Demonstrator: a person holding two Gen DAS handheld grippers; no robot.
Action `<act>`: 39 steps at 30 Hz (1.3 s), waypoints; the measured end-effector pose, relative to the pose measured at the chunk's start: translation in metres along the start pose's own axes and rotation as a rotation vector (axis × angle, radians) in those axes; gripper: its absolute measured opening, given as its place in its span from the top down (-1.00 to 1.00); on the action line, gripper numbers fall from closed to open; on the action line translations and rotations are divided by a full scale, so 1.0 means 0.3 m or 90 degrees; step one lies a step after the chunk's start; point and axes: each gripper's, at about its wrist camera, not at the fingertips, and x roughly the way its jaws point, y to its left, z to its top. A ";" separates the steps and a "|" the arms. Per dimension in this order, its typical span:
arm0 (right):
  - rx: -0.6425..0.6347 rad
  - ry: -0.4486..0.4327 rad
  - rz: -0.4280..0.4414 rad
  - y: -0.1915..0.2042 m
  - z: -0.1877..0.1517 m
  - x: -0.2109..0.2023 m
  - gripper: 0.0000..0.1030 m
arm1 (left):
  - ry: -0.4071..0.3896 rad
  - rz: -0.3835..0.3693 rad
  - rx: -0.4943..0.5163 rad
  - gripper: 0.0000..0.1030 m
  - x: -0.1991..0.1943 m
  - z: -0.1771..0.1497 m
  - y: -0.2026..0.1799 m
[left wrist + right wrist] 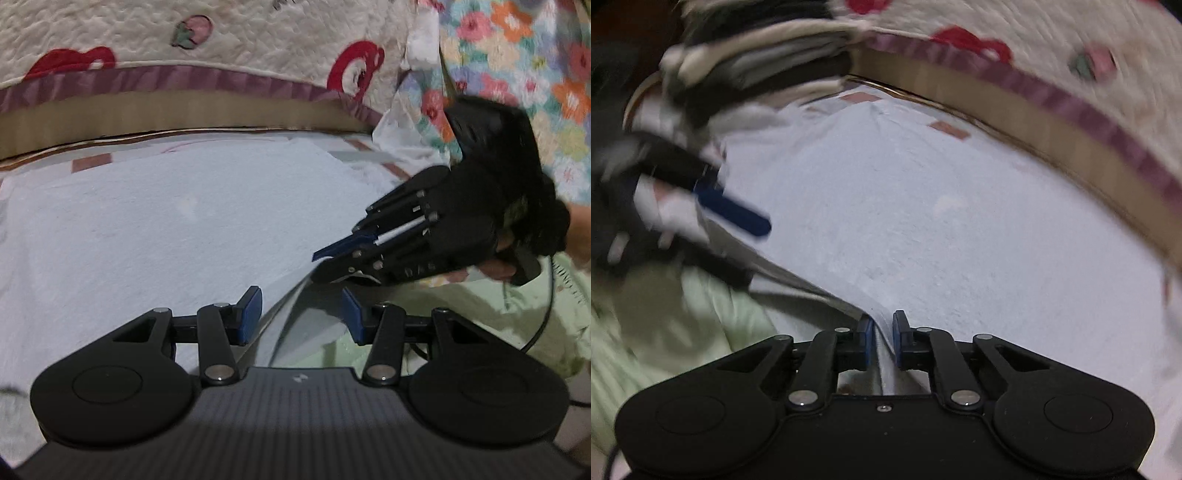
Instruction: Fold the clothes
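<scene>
A white garment [166, 229] [942, 221] lies spread flat over the bed. Its near edge is lifted off a pale green fabric [480, 314] [683, 314]. My right gripper [883, 325] is shut on that lifted edge, with the white hem pinched between the blue pads; the left wrist view shows it [317, 264] coming in from the right. My left gripper [302, 314] stands open, its fingers wide apart on either side of the raised edge. Seen from the right wrist, the left gripper [753, 254] is a blur at the left.
A cream quilt with red shapes [221, 44] [1052, 37] and a tan band [184, 110] border the far side. A stack of folded clothes [757, 62] sits at the far left. Floral fabric [517, 55] hangs on the right, by the person's hand [580, 229].
</scene>
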 end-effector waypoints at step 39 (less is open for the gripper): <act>0.040 -0.182 -0.158 0.009 0.013 0.006 0.90 | 0.082 -0.038 -0.068 0.31 -0.051 0.164 0.059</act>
